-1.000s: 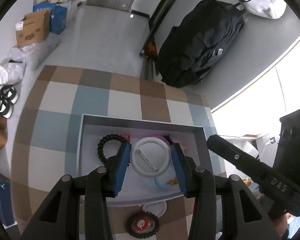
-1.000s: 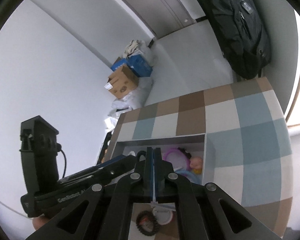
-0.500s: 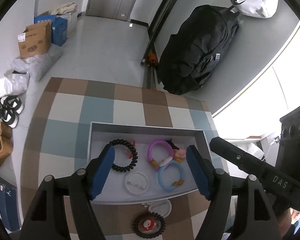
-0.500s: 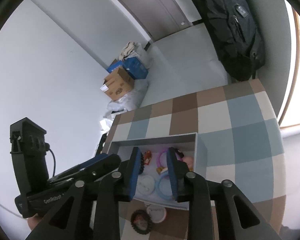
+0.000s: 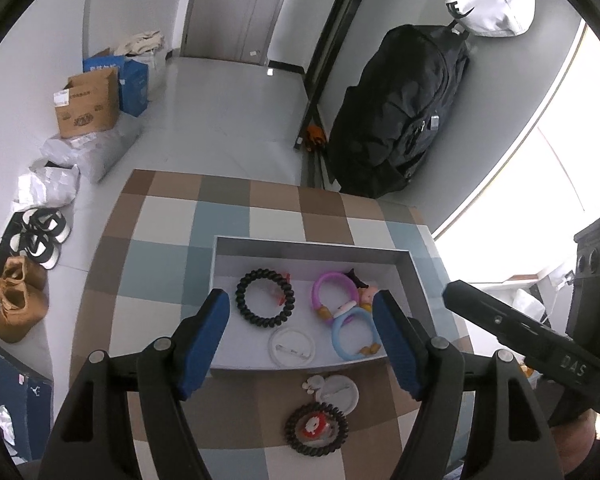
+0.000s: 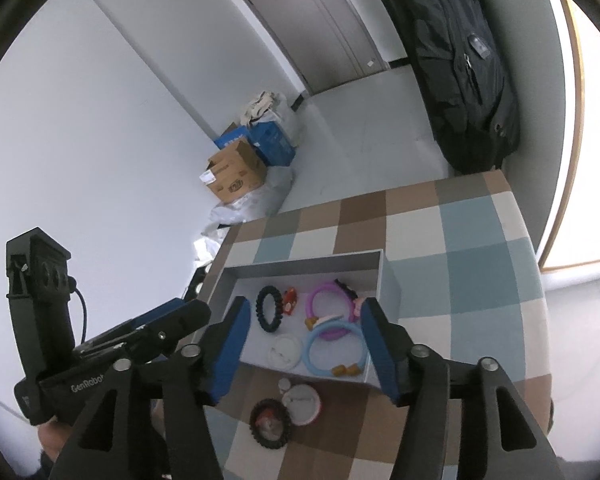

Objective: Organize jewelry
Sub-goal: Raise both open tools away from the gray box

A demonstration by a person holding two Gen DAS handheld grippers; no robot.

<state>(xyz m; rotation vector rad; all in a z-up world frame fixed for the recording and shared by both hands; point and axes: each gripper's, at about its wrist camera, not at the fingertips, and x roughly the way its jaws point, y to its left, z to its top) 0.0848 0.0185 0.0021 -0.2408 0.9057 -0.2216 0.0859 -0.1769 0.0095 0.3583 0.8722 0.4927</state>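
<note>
Both grippers — left, right — I've got gaping, right's jaws just opening, nothing between. Tray below holds bands; a badge and coil lie outside.

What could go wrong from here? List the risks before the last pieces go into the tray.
1. The black coil band and white round badge lie touching outside the tray; a grab at one may drag the other.
2. Both sit close to the tray's near wall, so lowering tongs could bump it.
3. The left tongs and right tongs hover close together, both open; they might collide.
</note>
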